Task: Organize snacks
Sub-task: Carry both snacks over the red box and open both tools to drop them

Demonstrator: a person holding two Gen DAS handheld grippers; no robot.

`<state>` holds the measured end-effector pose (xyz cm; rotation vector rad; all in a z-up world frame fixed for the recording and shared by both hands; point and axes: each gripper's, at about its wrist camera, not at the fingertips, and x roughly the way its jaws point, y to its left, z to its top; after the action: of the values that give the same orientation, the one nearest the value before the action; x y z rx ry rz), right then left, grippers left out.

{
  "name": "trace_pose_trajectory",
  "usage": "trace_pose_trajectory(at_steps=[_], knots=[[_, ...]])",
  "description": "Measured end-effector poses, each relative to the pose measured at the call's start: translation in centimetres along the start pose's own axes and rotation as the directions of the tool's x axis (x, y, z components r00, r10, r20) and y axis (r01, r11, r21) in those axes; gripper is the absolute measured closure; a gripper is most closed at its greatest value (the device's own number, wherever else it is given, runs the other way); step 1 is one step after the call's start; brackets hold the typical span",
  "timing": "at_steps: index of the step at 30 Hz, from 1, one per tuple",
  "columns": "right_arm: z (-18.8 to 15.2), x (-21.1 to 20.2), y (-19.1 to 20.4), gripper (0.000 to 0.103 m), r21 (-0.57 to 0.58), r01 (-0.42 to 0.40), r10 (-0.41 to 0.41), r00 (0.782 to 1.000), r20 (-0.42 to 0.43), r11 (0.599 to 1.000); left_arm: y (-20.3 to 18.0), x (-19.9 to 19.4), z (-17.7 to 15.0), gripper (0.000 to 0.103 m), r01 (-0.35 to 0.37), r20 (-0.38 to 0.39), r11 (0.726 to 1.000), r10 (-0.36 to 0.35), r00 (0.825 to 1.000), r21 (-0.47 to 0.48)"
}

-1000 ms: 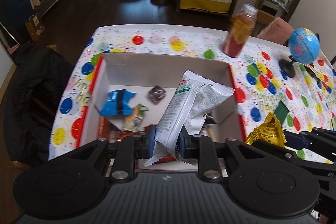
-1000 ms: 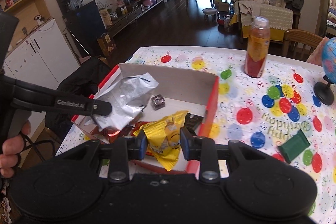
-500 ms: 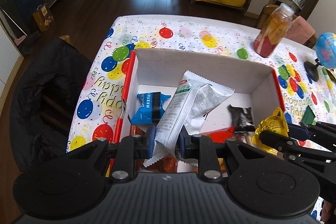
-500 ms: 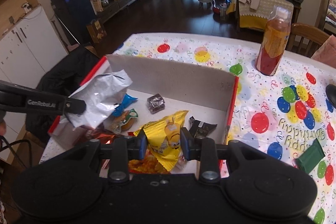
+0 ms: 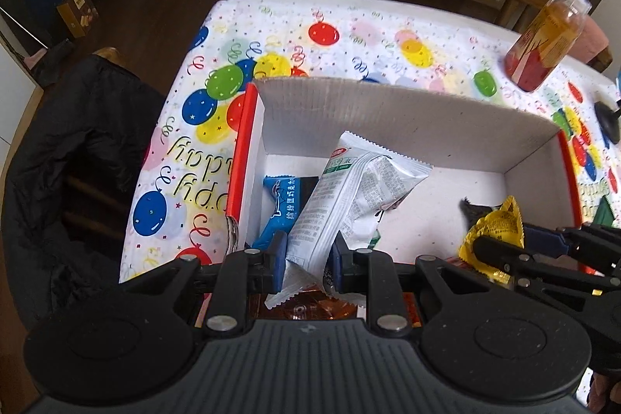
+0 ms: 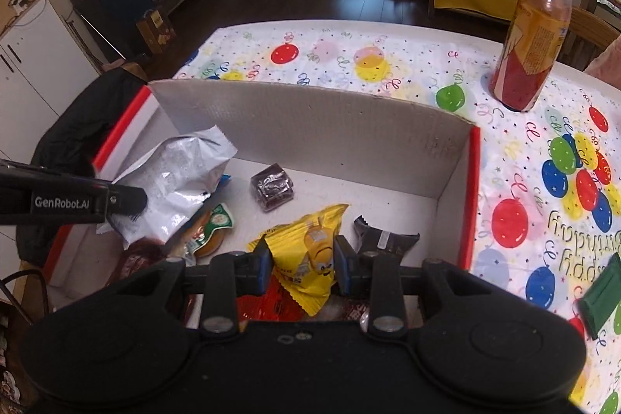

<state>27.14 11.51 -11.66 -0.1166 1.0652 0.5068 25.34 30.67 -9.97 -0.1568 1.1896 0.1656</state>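
Soft daylight fills both views, brightest toward the upper right of each frame. The tablecloth is evenly lit with faint shadows. Fisheye bending curves the edges; corners go black. The bottle looks slightly smeared.

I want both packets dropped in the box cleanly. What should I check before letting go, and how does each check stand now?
1. Left gripper clamped on the silver packet: ok.
2. Right gripper clamped on the yellow packet: ok.
3. Both packets over the cardboard box, inside its walls: ok.
4. Bare floor under the silver packet: not ok, the blue packet lies below.
5. Grippers apart from each other: ok.
6. Height above the box floor: cannot tell.
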Motion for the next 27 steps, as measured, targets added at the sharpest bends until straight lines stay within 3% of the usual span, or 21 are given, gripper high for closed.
trace_pose_trajectory(at_steps=[8,17,24,27], knots=[[0.3,1.8,-0.2,0.069,0.004,0.025,-0.024,0.999,-0.041,1.0,-0.1,1.9,0.2,0.081,-0.002,-0.045,1.0,0.002,0.999,0.001],[-0.1,1.3,-0.5,0.058,0.017,0.01,-0.009,0.998,-0.057,1.0,-0.3,2.1,0.4,0.08,-0.003,-0.058,1.0,0.003,0.998,0.007],[-0.6,-0.6,-0.1,0.047,0.009,-0.012,0.013,1.0,-0.027,1.0,0.1,1.0,-0.2,0.057,0.003,-0.042,1.0,-0.004,0.999,-0.011],[-0.8,-1.8,0.1,0.039,0.004,-0.021,0.021,1.0,-0.006,1.0,0.2,0.0,-0.5,0.056,0.01,-0.018,1.0,-0.01,1.0,-0.011]])
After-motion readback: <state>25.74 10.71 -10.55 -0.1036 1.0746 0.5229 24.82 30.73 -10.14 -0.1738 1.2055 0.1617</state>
